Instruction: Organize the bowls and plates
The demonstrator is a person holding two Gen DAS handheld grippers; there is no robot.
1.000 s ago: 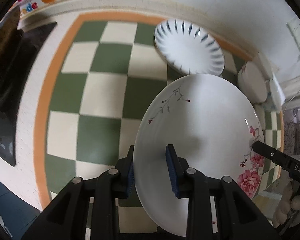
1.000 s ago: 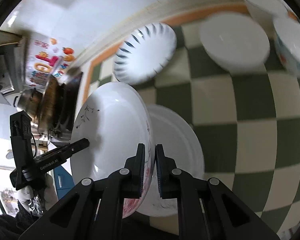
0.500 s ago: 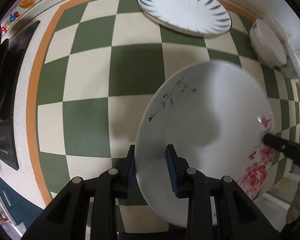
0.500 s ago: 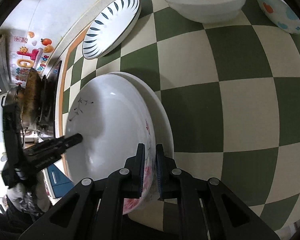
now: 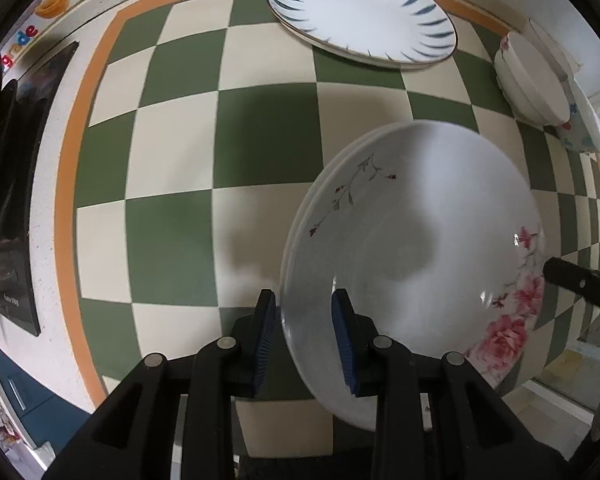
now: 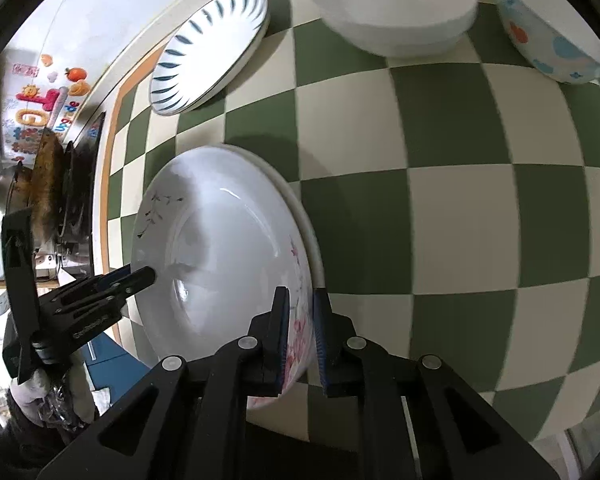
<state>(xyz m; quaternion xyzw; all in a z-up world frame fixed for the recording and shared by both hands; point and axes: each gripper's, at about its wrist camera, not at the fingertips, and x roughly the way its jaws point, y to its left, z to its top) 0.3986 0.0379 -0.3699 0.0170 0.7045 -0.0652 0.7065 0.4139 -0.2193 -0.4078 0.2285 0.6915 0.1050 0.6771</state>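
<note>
White rose-printed plate stacked on a matching plate, rim pinched both sides. Beyond: blue-petal plate, white bowl, cartoon-patterned bowl.

Surface: green and cream checkered cloth with an orange border, over a speckled pale counter.
Wall: white, glossy, with colourful cartoon stickers.
Left side: black stove; 1 metal pot beside a dark pan.
Light: soft, shadows on the cloth.
</note>
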